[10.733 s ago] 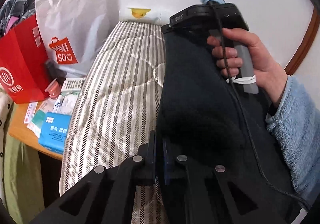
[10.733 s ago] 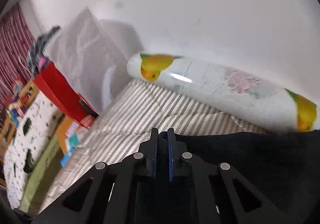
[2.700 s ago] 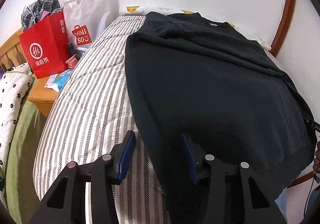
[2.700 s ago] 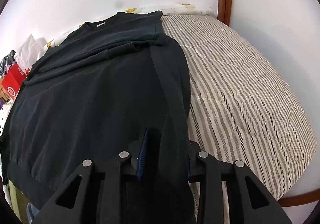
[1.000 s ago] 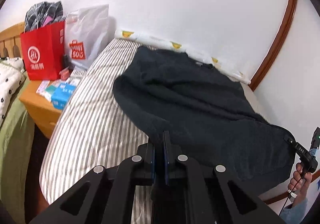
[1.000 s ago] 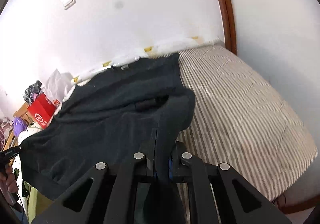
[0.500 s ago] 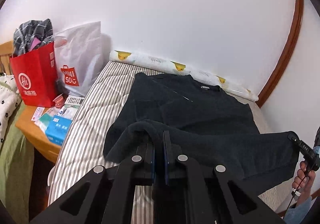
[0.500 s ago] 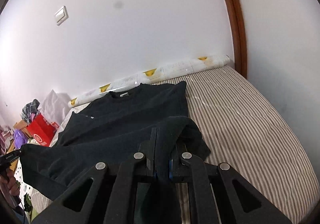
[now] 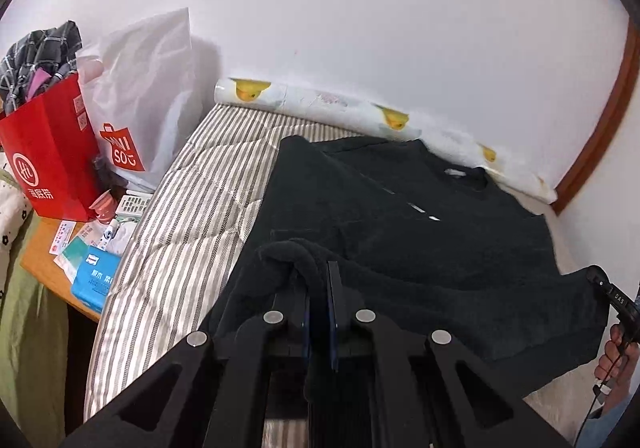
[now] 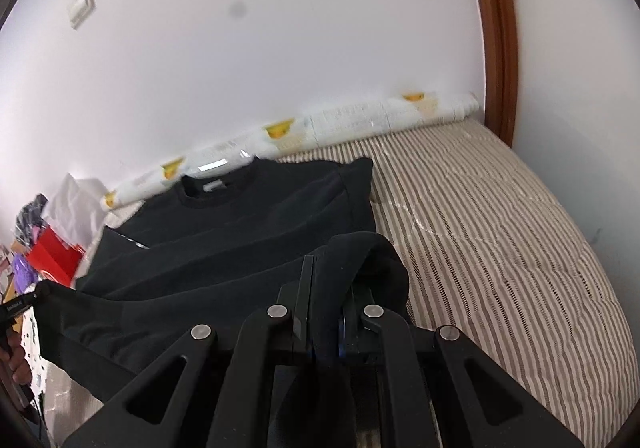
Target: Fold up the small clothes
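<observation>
While both claws stay pinched shut on the hem corners, left claw (image 9: pixel 319 312) and right claw (image 10: pixel 323 312), carry the black sweatshirt (image 9: pixel 400 215) hem level toward its collar (image 10: pixel 218 187) on the bed (image 10: pixel 500 228); keep it taut, edges aligned.

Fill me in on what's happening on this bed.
A person is folding a black sweatshirt on a striped mattress, with a handheld gripper in each hand. The left gripper and the right gripper are each shut on a corner of the bottom hem, which hangs lifted between them above the body of the garment. The collar end lies flat near the wall. The fold is not yet laid down.
</observation>
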